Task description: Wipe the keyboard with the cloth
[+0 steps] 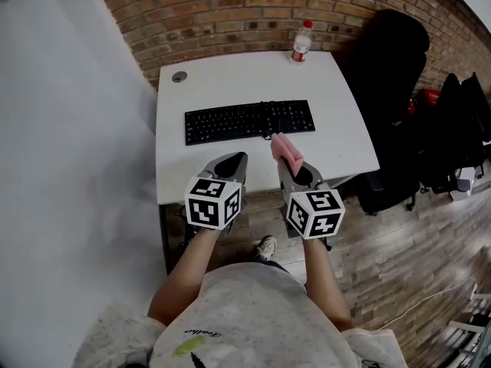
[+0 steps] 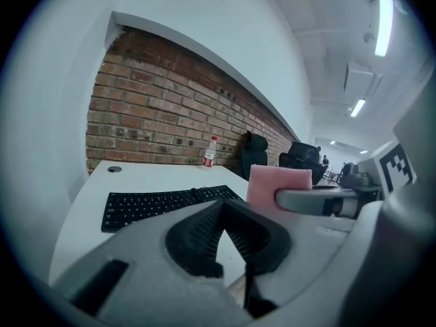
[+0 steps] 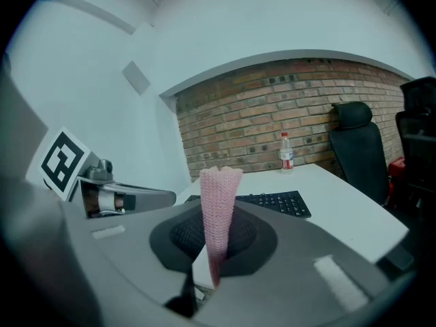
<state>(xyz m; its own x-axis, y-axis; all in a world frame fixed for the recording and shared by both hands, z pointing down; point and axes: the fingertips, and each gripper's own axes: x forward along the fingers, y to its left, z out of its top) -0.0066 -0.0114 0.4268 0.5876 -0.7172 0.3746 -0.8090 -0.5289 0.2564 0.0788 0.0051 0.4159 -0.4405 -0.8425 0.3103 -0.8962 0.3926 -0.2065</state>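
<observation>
The keyboard [image 1: 250, 121] lies across the middle of the table [image 1: 345, 140]; a bottle [image 1: 301, 41] stands at its far edge, toward the right corner; the cloth [image 1: 281, 146] (between the right gripper's [image 1: 288, 159] jaws) hangs just before the keyboard.

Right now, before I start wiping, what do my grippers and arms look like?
The left gripper and right gripper both have grey moulded bodies with black ribbed fingers. Each carries a white cube printed with black square markers. No cables show. The person wears a pale speckled short-sleeved shirt, and the forearms are uncovered.
</observation>
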